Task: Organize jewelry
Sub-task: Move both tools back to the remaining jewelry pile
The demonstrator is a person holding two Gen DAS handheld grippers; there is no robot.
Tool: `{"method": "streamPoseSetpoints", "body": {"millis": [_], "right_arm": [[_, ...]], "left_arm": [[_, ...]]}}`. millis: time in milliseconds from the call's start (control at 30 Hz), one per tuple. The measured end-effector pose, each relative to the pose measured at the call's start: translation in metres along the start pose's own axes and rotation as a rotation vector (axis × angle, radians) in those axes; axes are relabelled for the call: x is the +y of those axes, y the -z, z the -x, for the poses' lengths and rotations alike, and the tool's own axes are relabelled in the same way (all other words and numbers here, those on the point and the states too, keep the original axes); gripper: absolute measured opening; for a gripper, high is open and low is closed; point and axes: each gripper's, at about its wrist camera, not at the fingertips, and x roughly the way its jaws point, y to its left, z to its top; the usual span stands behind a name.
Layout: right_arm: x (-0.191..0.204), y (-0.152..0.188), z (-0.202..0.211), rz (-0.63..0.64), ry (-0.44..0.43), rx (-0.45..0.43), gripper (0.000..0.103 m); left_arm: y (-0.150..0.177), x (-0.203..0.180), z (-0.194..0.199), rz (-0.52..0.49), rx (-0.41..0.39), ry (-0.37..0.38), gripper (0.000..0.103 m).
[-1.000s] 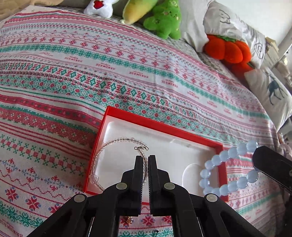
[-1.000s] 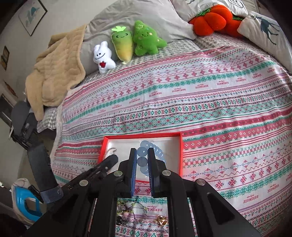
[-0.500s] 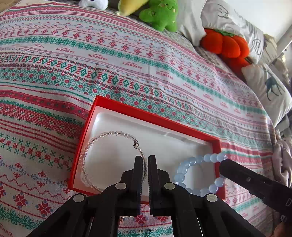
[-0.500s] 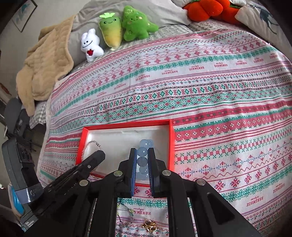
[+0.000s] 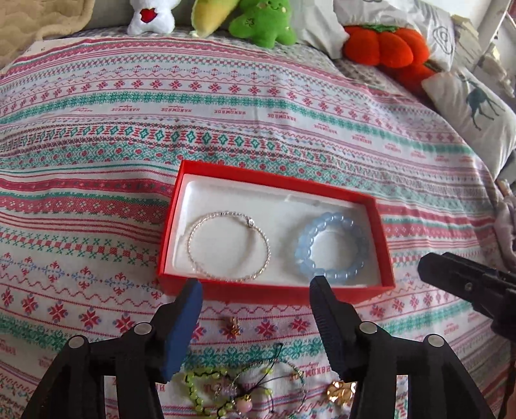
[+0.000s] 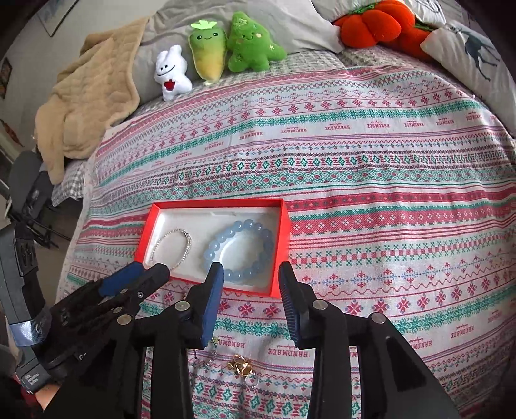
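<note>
Resting in red box point(image 5: 274, 290): blue bracelet point(image 5: 332, 248), clear bracelet point(image 5: 229, 246).

The box point(image 5: 380, 232) is bright red outside with a white lining; one bracelet point(image 5: 332, 246) in it is pale translucent blue, the other point(image 5: 229, 246) silvery-clear; the bedspread point(image 5: 258, 106) runs in pink, red and teal cross-stitch bands on white; the plush toys are white point(image 6: 171, 72), yellow-green point(image 6: 208, 53), green point(image 6: 251, 43) and orange point(image 6: 374, 21); the blanket point(image 6: 87, 106) is tan.
</note>
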Motion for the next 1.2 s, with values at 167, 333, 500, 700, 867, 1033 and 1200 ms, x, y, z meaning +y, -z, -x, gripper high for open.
{"method": "streamPoseSetpoints", "body": {"millis": [167,333,500,700,867,1033,1200], "right_arm": [[-0.006,0.013,0.012,0.023,0.031,0.003,0.052],[-0.011,0.024,0.023,0.034,0.058,-0.002,0.061],[-0.010,0.035,0.028,0.053,0.073,0.007,0.070],[-0.008,0.050,0.022,0.073,0.094,0.067,0.077],[-0.006,0.063,0.012,0.099,0.123,0.123,0.077],[-0.006,0.073,0.001,0.113,0.140,0.176,0.077],[-0.005,0.076,-0.005,0.115,0.150,0.194,0.077]], "left_arm": [[0.014,0.002,0.009,-0.013,0.028,-0.042,0.074],[0.025,0.001,0.020,-0.030,0.035,-0.072,0.086],[0.035,0.004,0.026,-0.023,0.073,-0.092,0.093],[0.048,0.016,0.022,0.028,0.160,-0.089,0.094],[0.062,0.023,0.017,0.041,0.211,-0.089,0.094],[0.071,0.037,0.010,0.088,0.248,-0.077,0.094],[0.071,0.055,0.007,0.169,0.248,-0.029,0.082]]}}
